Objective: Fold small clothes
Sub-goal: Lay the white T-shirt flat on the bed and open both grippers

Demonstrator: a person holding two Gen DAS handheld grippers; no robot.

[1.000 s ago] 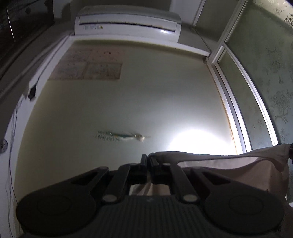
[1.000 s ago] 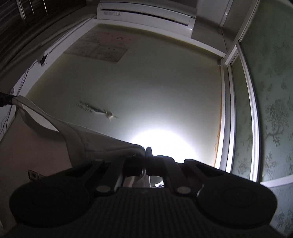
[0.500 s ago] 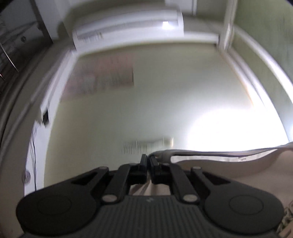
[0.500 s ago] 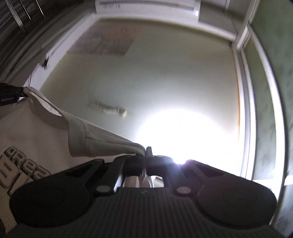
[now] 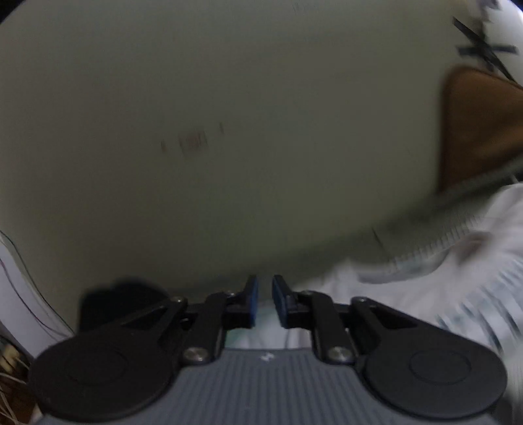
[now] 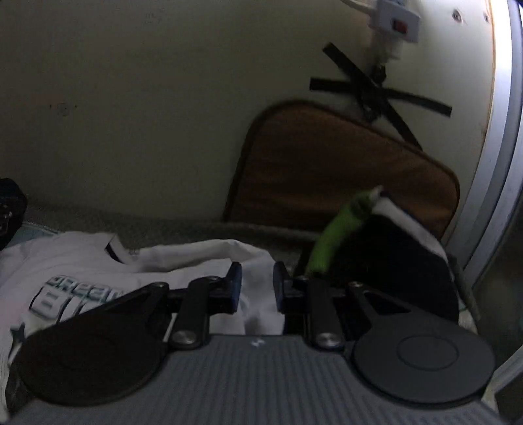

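A small white T-shirt point(image 6: 98, 268) with teal block lettering lies spread on the surface; it shows blurred at the lower right of the left wrist view point(image 5: 425, 278). My right gripper point(image 6: 256, 281) is open, its fingers just above the shirt's right shoulder and sleeve, holding nothing. My left gripper point(image 5: 264, 291) is open by a narrow gap, low over the shirt's left edge, with white cloth visible below the gap.
A dark garment with a green and white trim point(image 6: 376, 261) lies heaped to the right of the shirt. A brown board point(image 6: 327, 170) leans on the cream wall point(image 6: 130, 98). Black tape and a socket point(image 6: 395, 19) are on the wall. A metal frame point(image 6: 503, 163) stands at far right.
Both grippers came down from holding the shirt up toward the ceiling to the surface. Both have opened and let go; the shirt now lies flat.
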